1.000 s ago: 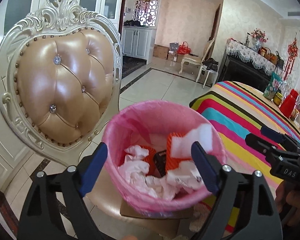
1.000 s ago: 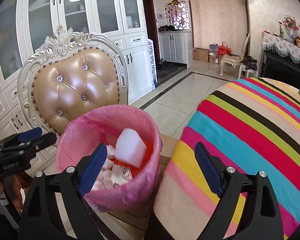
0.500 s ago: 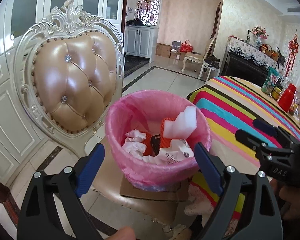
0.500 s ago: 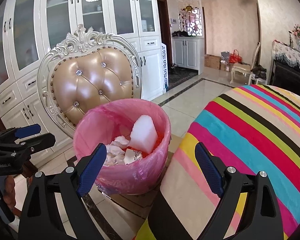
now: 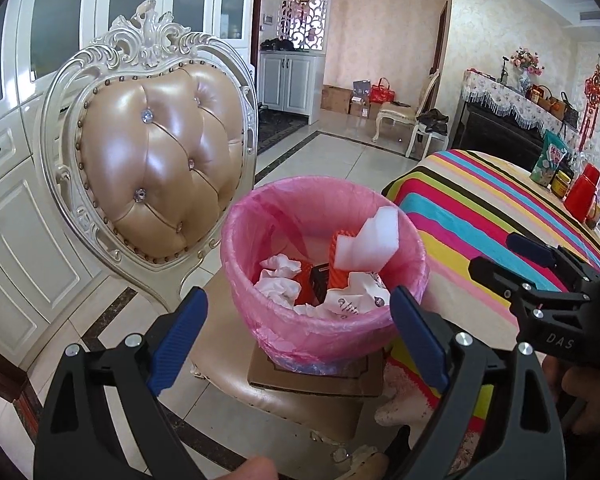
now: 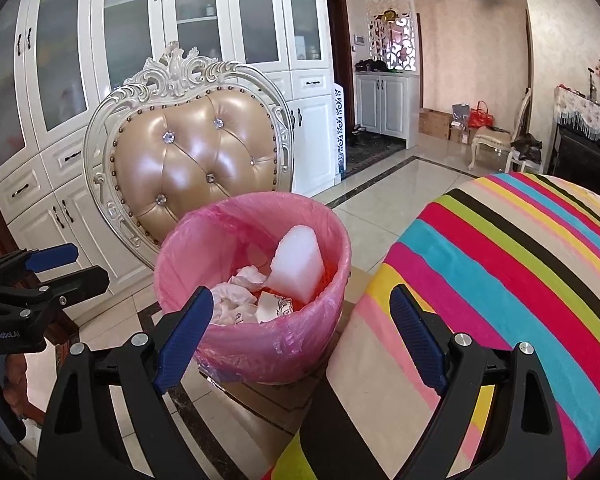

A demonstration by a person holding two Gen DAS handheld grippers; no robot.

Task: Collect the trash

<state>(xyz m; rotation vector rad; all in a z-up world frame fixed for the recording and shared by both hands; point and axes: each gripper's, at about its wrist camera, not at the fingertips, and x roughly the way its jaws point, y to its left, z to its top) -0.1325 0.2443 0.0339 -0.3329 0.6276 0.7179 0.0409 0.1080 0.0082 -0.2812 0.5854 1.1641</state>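
Observation:
A pink-lined trash bin point(image 5: 332, 332) stands on a piece of cardboard point(image 5: 316, 376) on a chair seat; it also shows in the right wrist view point(image 6: 260, 344). It holds a white foam block point(image 5: 368, 244), crumpled tissues point(image 5: 278, 276), a paper cup and orange scraps. My left gripper point(image 5: 298, 334) is open and empty, just short of the bin's near rim. My right gripper point(image 6: 302, 334) is open and empty, between the bin and the striped table. Each gripper shows in the other's view, the right one point(image 5: 540, 264) and the left one point(image 6: 48, 264).
A cream chair with a tufted tan back point(image 5: 156, 168) holds the bin. A table with a striped cloth point(image 6: 500, 264) is to the right, with jars and a red container point(image 5: 580, 196) on it. White cabinets point(image 6: 140, 40) stand behind. Tiled floor point(image 5: 340, 156) stretches beyond.
Both grippers have drawn back and up from the bin, so it looks smaller and farther. Both stay open and empty. The bin's contents have not moved.

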